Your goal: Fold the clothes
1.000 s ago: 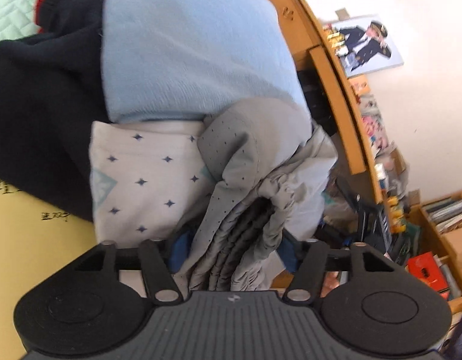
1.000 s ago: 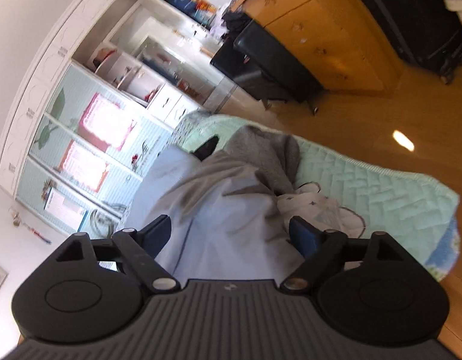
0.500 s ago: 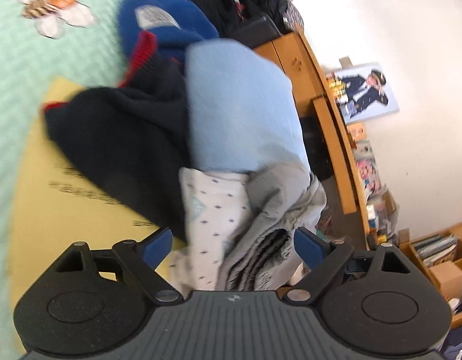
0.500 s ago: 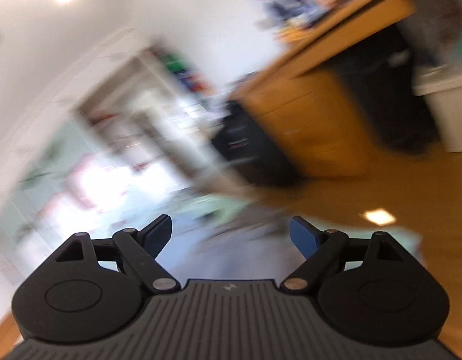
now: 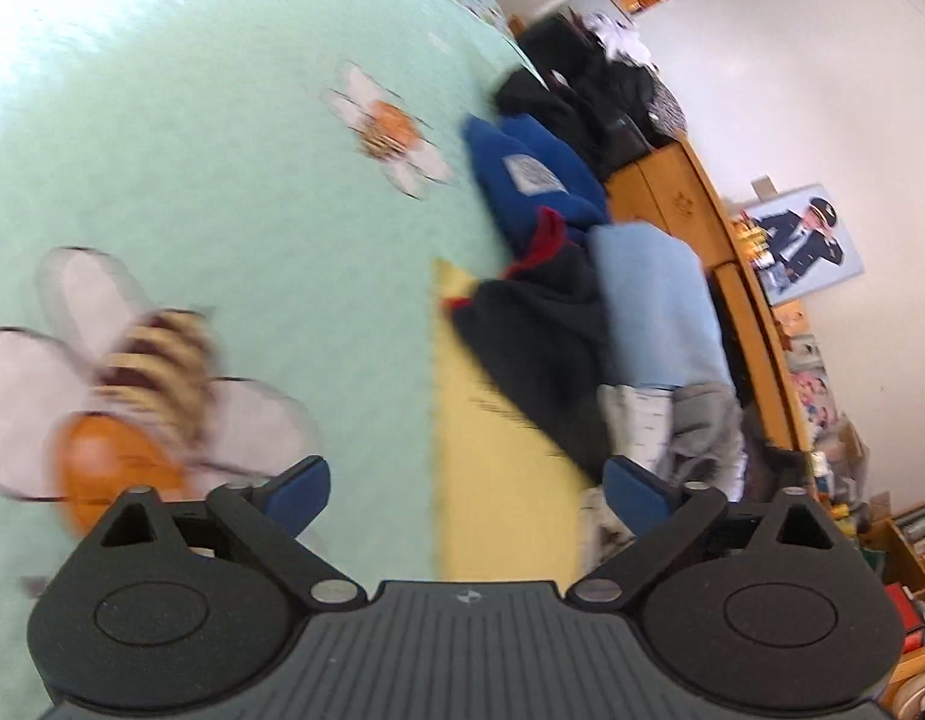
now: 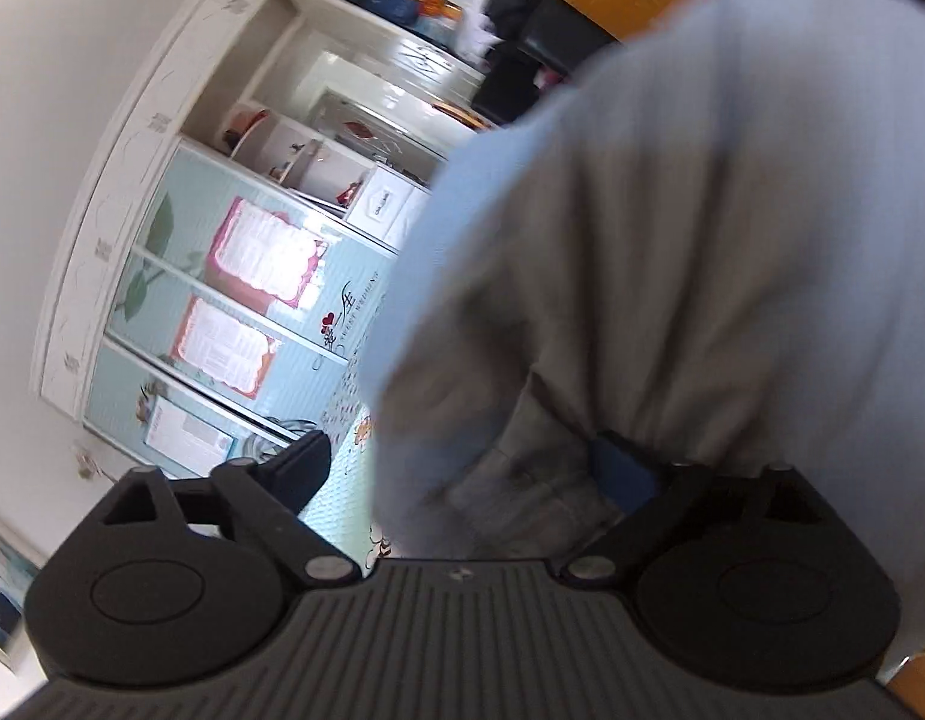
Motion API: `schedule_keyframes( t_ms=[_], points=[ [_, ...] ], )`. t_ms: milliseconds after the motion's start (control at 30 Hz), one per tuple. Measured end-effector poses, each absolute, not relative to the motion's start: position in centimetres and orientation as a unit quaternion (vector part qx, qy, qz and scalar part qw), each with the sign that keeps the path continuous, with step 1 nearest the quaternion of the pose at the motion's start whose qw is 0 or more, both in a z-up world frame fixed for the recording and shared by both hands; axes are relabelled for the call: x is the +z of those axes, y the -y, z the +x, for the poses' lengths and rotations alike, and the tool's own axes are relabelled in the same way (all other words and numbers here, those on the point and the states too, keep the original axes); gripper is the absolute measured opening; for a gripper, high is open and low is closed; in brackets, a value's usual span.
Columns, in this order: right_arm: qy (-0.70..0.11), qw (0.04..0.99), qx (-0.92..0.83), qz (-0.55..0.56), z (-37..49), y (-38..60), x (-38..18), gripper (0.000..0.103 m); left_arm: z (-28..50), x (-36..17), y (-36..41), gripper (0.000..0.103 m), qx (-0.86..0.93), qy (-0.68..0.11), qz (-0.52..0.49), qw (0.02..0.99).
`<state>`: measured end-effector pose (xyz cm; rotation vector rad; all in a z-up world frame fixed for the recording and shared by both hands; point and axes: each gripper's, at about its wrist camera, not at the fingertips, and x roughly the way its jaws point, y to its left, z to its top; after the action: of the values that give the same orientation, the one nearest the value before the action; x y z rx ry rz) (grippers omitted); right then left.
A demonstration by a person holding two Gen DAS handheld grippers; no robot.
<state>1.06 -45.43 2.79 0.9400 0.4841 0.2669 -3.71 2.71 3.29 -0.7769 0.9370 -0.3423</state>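
Left wrist view: folded clothes stack (image 5: pixel 654 324) sits at the bed's (image 5: pixel 222 150) edge, out of the way. The left gripper (image 5: pixel 462 486) is empty, jaws opening wide. Right gripper (image 6: pixel 462 468), jaws opening, meets a pale grey garment (image 6: pixel 702 240) draped between them, not visibly pinched.

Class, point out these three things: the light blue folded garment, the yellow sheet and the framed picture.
light blue folded garment (image 5: pixel 654 300), left wrist view, its top face
yellow sheet (image 5: pixel 498 480), left wrist view, bare middle
framed picture (image 5: pixel 807 246), left wrist view, centre
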Motion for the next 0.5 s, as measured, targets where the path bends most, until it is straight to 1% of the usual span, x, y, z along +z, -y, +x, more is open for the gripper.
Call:
schedule_keyframes(
  t_ms=[100,300,367,433,500],
  points=[
    [-0.217,0.883,0.114,0.399,-1.2,43.3,5.4,0.095,-5.4,3.2,-5.5,0.100,-0.143,-0.426,-0.356,0.819],
    [-0.144,0.945,0.133,0.263,-8.0,36.4,10.2,0.096,-8.1,4.0,-9.4,0.102,-0.112,-0.396,-0.333,0.849],
    [-0.124,0.964,0.136,0.190,-10.1,32.5,11.1,0.100,-9.2,4.3,-10.8,0.102,-0.099,-0.389,-0.328,0.855],
    [-0.107,0.970,0.163,0.145,-12.1,28.9,11.6,0.101,-10.3,4.5,-12.1,0.102,-0.083,-0.389,-0.325,0.858],
    [-0.111,0.959,0.209,0.155,-13.6,26.3,11.8,0.103,-11.4,4.4,-13.6,0.102,-0.064,-0.389,-0.328,0.859]
  ],
)
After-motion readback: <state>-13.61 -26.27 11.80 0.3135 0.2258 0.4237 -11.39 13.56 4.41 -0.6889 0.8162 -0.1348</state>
